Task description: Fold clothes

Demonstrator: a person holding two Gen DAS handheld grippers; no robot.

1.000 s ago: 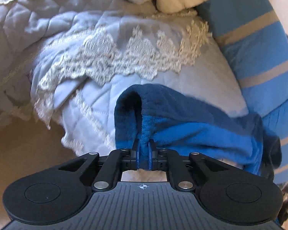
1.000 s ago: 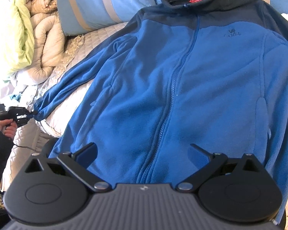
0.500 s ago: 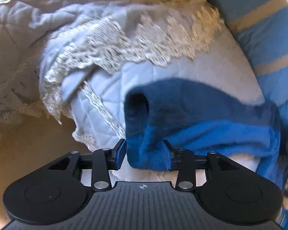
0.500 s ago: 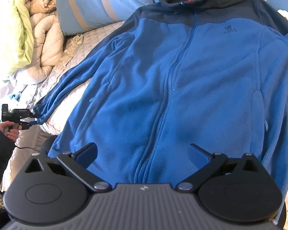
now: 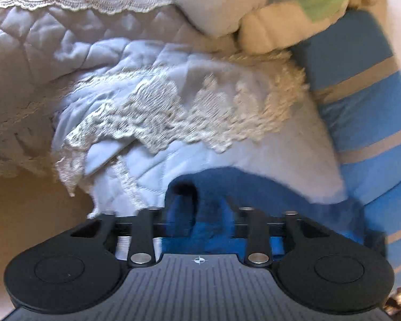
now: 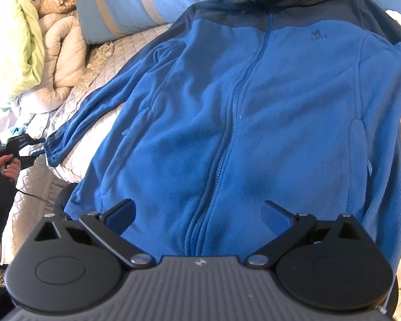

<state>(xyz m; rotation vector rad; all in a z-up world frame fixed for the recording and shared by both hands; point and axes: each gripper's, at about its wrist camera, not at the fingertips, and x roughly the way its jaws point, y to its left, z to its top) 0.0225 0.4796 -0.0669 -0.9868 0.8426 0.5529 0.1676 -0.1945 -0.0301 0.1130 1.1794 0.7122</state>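
Note:
A blue fleece jacket [image 6: 254, 112] with a dark collar lies front up, zipped, on the quilted bed. Its left sleeve [image 6: 99, 107] stretches out to the bed's left edge. In the left wrist view the sleeve cuff [image 5: 200, 200] lies between the jaws of my left gripper [image 5: 197, 214], which is open around it. The left gripper also shows in the right wrist view [image 6: 32, 149], just beside the cuff. My right gripper [image 6: 197, 211] is open and empty, hovering over the jacket's hem.
Blue pillows with tan stripes [image 6: 120, 2] lie at the head of the bed. A rolled beige and green duvet [image 6: 40, 40] sits at the left. The lace-edged quilt [image 5: 173, 112] hangs over the bed's side.
My left gripper has opened and let go of the sleeve cuff, which now rests on the bed edge. My right gripper has stayed open over the hem.

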